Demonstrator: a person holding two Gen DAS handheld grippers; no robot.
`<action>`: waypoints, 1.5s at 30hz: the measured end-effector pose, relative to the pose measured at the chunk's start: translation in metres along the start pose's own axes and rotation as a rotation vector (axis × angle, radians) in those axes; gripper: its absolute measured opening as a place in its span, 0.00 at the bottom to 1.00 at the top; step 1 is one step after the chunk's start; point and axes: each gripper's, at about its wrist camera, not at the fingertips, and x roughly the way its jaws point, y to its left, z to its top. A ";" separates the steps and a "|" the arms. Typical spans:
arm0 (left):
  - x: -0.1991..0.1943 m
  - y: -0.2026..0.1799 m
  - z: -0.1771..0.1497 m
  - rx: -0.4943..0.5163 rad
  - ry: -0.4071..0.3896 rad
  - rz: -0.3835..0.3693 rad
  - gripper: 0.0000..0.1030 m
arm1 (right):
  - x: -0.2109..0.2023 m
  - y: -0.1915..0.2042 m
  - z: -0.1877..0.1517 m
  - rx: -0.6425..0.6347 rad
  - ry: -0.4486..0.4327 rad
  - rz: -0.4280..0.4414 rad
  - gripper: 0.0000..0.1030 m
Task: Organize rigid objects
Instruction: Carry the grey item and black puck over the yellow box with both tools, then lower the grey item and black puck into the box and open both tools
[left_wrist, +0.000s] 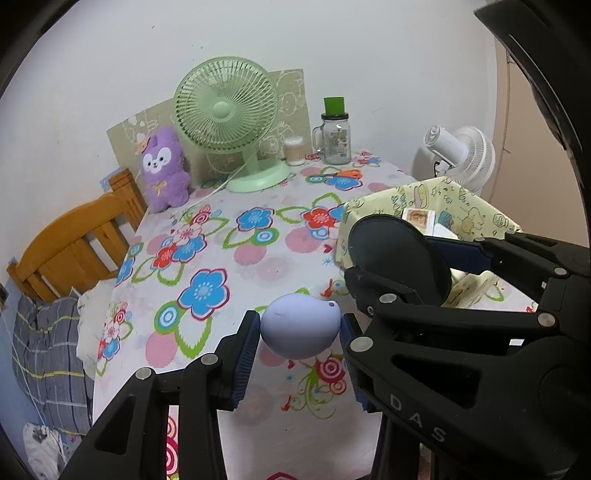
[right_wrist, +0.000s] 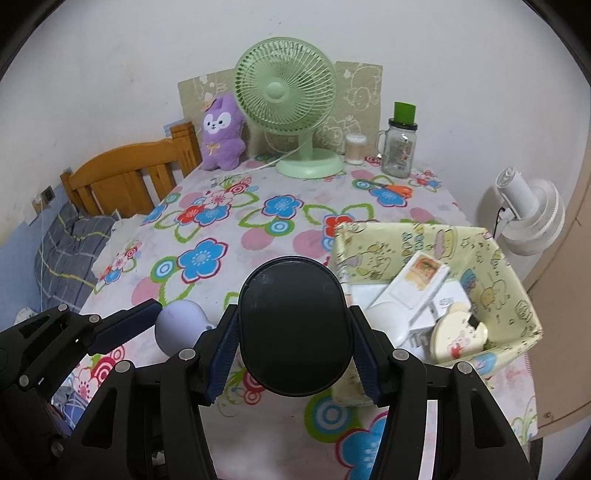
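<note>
Left gripper (left_wrist: 300, 345) clamps a lavender egg (left_wrist: 300, 325); right gripper (right_wrist: 293, 345) a dark disc (right_wrist: 293, 328).

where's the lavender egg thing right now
The lavender egg is clamped in the left gripper above the floral tablecloth, just left of the dark oval case held by the right gripper.

Fan (right_wrist: 286, 94) at table (right_wrist: 258, 240) rear, plush (right_wrist: 221, 133) left of it, box (right_wrist: 495, 258) front-right.

Left gripper (left_wrist: 300, 328) jaws clamped; right gripper (right_wrist: 293, 332) likewise.
</note>
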 end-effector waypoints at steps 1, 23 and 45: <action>0.000 -0.002 0.002 0.003 -0.002 0.000 0.45 | -0.001 -0.002 0.001 -0.001 -0.002 -0.006 0.58; 0.004 -0.048 0.043 0.057 -0.026 -0.044 0.45 | -0.020 -0.055 0.021 0.016 -0.041 -0.063 0.58; 0.060 -0.098 0.062 0.128 0.054 -0.093 0.45 | 0.018 -0.122 0.016 0.054 0.044 -0.128 0.58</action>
